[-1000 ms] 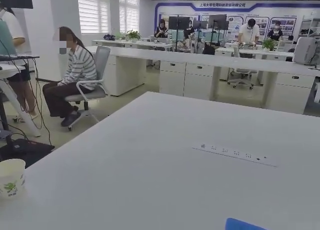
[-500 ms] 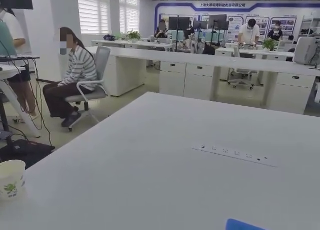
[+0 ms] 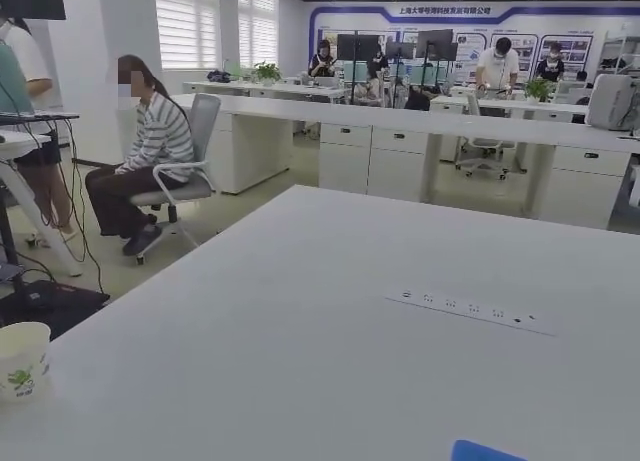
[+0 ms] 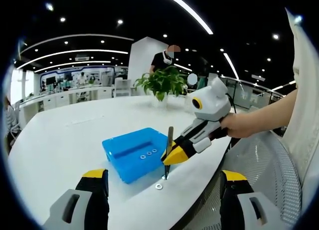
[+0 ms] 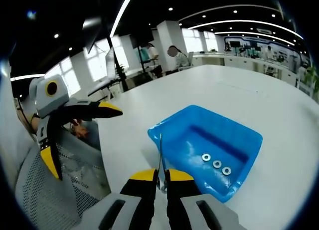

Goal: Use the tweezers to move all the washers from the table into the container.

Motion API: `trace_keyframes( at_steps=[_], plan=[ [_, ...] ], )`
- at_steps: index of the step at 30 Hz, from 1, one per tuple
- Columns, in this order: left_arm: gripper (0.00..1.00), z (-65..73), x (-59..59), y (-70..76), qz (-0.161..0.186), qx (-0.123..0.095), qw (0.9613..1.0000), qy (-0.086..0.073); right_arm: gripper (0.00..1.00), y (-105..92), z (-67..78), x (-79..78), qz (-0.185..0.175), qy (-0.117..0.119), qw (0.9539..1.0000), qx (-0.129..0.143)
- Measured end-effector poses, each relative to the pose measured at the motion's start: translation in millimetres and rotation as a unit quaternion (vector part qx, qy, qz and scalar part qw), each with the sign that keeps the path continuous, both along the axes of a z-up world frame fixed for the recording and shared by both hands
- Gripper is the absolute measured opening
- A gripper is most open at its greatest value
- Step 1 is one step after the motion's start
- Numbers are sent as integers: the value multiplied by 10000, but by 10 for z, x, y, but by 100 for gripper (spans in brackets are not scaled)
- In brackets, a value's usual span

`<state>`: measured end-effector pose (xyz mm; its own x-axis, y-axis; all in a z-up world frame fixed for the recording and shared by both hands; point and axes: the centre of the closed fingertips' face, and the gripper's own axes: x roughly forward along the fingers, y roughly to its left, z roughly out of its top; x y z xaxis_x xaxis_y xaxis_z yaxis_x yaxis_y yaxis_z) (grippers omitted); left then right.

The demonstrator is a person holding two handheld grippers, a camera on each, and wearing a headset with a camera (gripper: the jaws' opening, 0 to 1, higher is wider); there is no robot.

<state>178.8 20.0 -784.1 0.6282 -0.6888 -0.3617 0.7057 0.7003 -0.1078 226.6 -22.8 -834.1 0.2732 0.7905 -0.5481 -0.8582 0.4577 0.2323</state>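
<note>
Now the right tongs (image 5: 160, 174) are clamped on the tweezers (image 5: 160, 152), whose tips point down at the surface (image 4: 60, 140), just beside one washer (image 4: 158, 186). It lies near the surface's edge, in front of the blue tray (image 4: 130, 157). Three more washers (image 5: 217, 163) lie in a row inside the tray. The left tongs (image 4: 163, 176) are spread wide and hold nothing.
</note>
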Motion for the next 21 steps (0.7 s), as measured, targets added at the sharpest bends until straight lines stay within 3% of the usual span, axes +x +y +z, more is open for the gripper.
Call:
trace_keyframes(
  at_steps=[5,7,12,15,21],
  plan=[
    [94,3,6,3,11,-6,10000,-4,4,21,7,-54,124,-162,9997,-98],
    [94,2,7,7,20,0,10000,-7,3,31,8,-84,295,-401,9985,-207],
    [94,3,5,5,15,-1,10000,-16,3,55,6,-131,496,-735,9954,-374],
    [94,3,5,4,16,-4,10000,-17,3,52,4,-121,486,-740,9953,-381],
    [94,6,10,9,27,-7,10000,-23,3,62,110,-123,380,-558,9976,-135]
  ],
)
